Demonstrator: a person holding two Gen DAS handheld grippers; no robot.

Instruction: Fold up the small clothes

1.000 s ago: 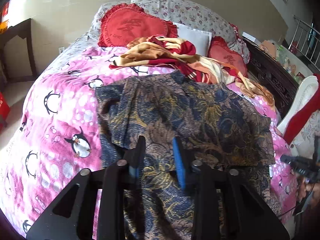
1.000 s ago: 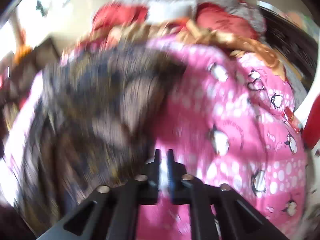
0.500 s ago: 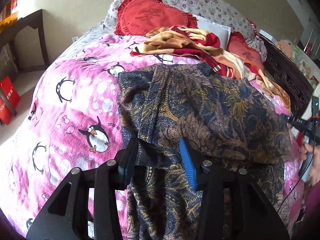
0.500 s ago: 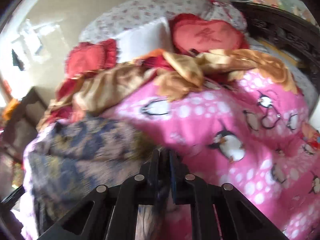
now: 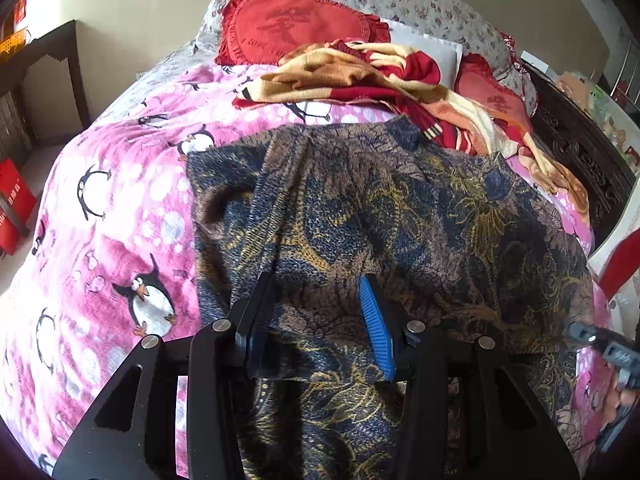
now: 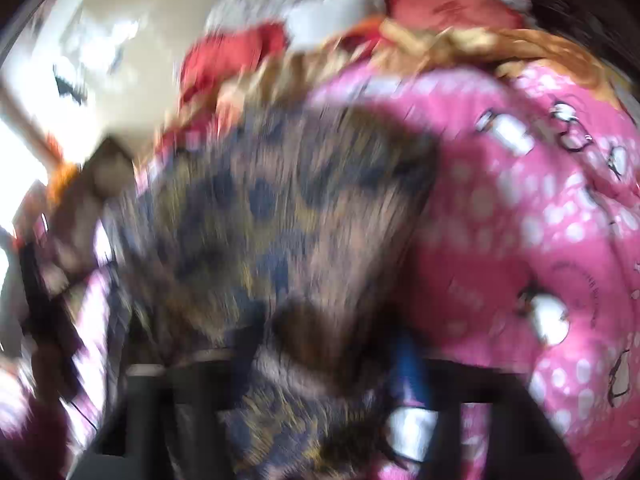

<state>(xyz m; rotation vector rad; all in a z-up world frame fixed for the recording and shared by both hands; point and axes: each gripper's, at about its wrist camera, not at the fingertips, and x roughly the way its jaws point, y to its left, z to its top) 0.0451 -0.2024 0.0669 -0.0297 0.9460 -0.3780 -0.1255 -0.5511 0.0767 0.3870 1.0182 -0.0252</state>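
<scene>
Your left gripper has dropped closer to the patterned garment, fingers parted astride a fold. Its long axis runs away from those fingers toward the pillows. Your right gripper is opening, cloth between its blurred fingers.

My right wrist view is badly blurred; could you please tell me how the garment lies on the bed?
Observer: The garment lies spread on the pink blanket, with a fold running down its left side.
Operator: Where is the left gripper, please?
Observer: The left gripper is open, straddling that fold's near end.
Operator: What lies beyond the garment?
Observer: A crumpled tan-and-red throw lies right behind its far edge.
</scene>
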